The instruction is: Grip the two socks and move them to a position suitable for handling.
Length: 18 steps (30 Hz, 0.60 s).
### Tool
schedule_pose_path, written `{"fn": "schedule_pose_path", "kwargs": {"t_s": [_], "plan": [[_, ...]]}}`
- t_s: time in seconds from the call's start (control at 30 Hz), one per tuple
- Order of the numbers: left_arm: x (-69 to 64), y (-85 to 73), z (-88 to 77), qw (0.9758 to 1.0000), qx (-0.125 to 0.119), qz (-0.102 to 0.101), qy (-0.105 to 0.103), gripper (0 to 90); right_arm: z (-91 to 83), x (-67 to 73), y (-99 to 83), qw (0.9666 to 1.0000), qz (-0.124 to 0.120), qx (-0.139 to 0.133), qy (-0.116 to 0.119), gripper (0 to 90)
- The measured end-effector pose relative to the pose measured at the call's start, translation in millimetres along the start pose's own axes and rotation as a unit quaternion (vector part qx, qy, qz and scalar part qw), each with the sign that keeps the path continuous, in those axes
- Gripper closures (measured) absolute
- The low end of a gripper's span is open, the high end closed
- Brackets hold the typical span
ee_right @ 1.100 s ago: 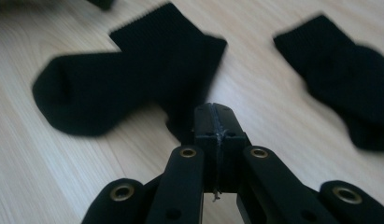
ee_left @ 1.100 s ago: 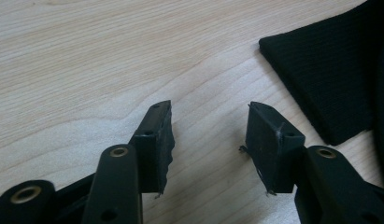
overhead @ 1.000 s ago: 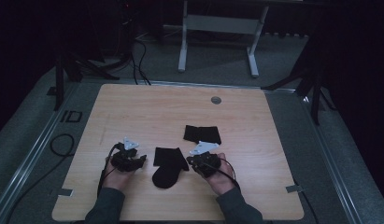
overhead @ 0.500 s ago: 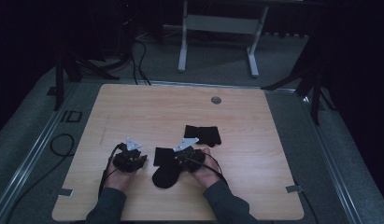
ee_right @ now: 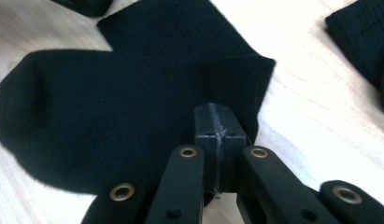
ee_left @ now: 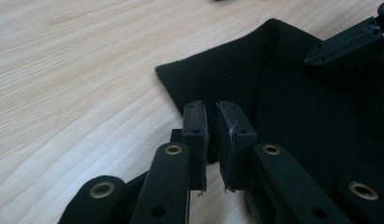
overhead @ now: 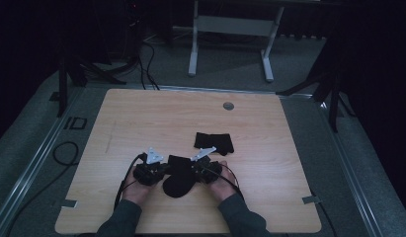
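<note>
Black sock (overhead: 179, 177) lying flat on the wooden surface (overhead: 141, 118) near its front edge, between the two hands. Left hand-held gripper (overhead: 161, 171) at the sock's left edge; its jaws have just been closing, and the left gripper view shows them almost together with a slim gap, the sock's edge (ee_left: 236, 79) at their tips; whether they pinch it cannot be told. Right hand-held gripper (overhead: 194, 170): the right gripper view shows its jaws pressed together at the sock's hem (ee_right: 171, 70). The high view adds a second dark sock (overhead: 214, 142) farther back, a metal frame (overhead: 230, 29) on the grey floor and a dim room.
</note>
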<state>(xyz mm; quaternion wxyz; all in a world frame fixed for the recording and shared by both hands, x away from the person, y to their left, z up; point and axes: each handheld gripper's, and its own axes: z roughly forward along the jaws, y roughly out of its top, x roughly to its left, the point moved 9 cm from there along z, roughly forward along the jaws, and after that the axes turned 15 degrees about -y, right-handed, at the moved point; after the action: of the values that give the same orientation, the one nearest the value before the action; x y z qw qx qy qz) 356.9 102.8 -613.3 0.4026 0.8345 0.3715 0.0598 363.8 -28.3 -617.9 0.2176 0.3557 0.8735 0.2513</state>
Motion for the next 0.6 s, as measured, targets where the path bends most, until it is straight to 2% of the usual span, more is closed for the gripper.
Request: {"fn": "schedule_pose_path", "kwargs": {"t_s": [0.07,0.13,0.27,0.33,0.4,0.47,0.5,0.53,0.6], "plan": [[-0.7,0.0,4.6,1.0,0.004,0.005,0.002,82.4,-2.0,2.4,-2.3,1.0,-0.003,-0.003,0.003,89.7],[0.3,-2.1,7.4,0.9999,0.011,0.002,0.002,84.0,-3.6,3.1,-4.2,1.0,-0.004,-0.003,0.004,89.7],[-0.1,-3.8,7.3,0.9999,0.015,0.001,0.003,87.7,-5.7,-1.4,-7.6,1.0,0.001,0.0,0.002,89.9],[-0.6,-3.7,7.8,0.9999,0.015,0.001,0.004,88.5,-6.1,-6.5,-9.2,0.9999,0.009,-0.001,-0.009,90.0],[-0.8,-3.8,7.9,0.9999,0.015,0.001,0.004,88.9,-6.8,-15.6,-12.2,0.9993,0.011,0.0,-0.036,90.0],[-0.4,-4.1,7.5,0.9999,0.017,0.002,0.003,89.0,-7.7,-21.6,-14.8,0.9991,0.024,0.001,-0.035,90.0],[-0.1,-4.4,7.2,0.9998,0.018,0.002,0.003,89.1,-7.9,-24.8,-15.9,0.9988,0.025,0.003,-0.042,90.0],[-0.1,-4.5,7.0,0.9998,0.019,0.002,0.002,89.1,-6.9,-32.1,-19.4,0.9977,0.021,0.011,-0.063,90.0],[-0.1,-4.5,7.1,0.9998,0.018,0.002,0.002,89.1,-7.4,-37.3,-21.4,0.998,0.037,0.01,-0.051,90.0]]}}
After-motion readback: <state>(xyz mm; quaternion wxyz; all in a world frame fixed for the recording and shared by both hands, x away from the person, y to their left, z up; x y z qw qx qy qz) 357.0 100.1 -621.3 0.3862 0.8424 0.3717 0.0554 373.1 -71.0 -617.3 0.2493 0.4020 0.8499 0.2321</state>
